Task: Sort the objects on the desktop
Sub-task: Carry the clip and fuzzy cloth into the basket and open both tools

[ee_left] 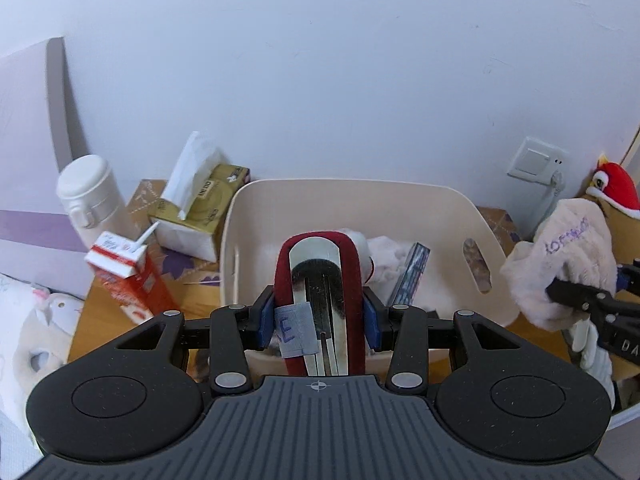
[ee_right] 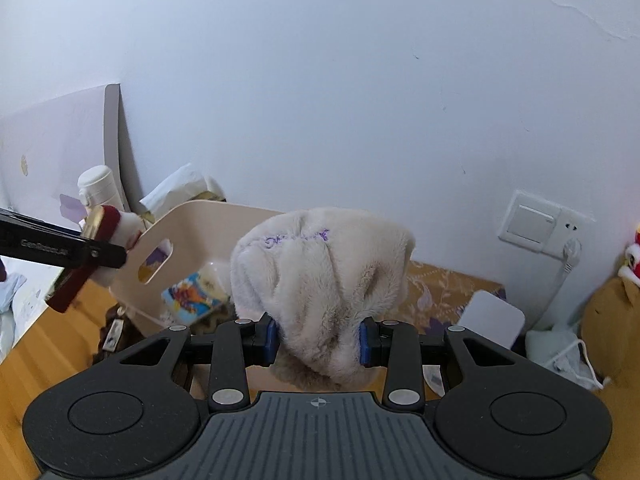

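Left claw (ee_left: 318, 320) clamped on a dark red hair clip (ee_left: 320, 300), blue pads pressing its two sides; the clip stands on end between them, metal inner face toward the camera, a pale fabric tab with blue lettering wrapped round its left arm. It is held up in front of the cream plastic bin (ee_left: 348, 200), which sits on the wooden tabletop (ee_left: 86, 320) against the white wall (ee_left: 320, 60). Inside the bin: something white and fluffy and a slim printed box leaning at the right; details unclear. Left of the bin, a red-and-white drink carton (ee_left: 128, 276) with a straw, tilted; behind it a gold tissue box (ee_left: 200, 216) with a tissue sticking up, and a white lidded flask (ee_left: 90, 196). Right claw (ee_right: 318, 338) closed on a cream fluffy cloth (ee_right: 320, 280) with purple embroidered script, bunched between the pads and lifted clear of the tabletop, to the right of the bin. From the left wrist view the same cloth hangs from the right claw at the frame's right edge, beside the bin's cut-out handle. A red plush toy (ee_left: 614, 188) sits far right, near a wall switch (ee_left: 534, 160) with a plugged cable.
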`<state>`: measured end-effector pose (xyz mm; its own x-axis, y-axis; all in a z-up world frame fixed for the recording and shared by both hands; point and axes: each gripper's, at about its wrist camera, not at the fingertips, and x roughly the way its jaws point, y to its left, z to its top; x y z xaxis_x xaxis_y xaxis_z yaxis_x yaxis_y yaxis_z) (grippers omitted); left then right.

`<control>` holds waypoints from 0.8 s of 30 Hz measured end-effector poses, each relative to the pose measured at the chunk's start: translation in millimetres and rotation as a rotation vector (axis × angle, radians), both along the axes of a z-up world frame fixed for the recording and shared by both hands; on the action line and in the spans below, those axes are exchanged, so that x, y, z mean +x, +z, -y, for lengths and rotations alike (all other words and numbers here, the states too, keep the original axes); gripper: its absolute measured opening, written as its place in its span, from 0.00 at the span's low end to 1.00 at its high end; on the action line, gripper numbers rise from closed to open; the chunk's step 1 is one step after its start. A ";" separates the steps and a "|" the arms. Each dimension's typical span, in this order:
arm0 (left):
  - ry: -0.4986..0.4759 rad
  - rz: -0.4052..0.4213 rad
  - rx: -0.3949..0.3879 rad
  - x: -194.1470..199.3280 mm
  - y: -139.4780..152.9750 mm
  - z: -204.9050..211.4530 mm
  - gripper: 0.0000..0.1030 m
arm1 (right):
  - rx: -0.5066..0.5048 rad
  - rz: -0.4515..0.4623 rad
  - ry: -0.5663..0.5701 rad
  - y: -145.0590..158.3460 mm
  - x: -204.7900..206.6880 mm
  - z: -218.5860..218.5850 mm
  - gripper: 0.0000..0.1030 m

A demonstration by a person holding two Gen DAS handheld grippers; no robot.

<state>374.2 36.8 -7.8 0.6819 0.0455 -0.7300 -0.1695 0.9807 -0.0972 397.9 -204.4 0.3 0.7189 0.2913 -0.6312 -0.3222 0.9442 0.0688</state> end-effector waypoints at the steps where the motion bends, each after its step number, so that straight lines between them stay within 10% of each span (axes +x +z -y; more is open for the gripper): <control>1: -0.007 -0.006 0.007 6.8 -2.6 1.4 0.42 | -0.004 0.000 0.003 -1.2 3.6 -2.2 0.33; 24: -0.119 -0.128 0.094 80.8 -65.1 29.5 0.42 | -0.076 -0.141 0.046 -67.4 72.5 -46.7 0.34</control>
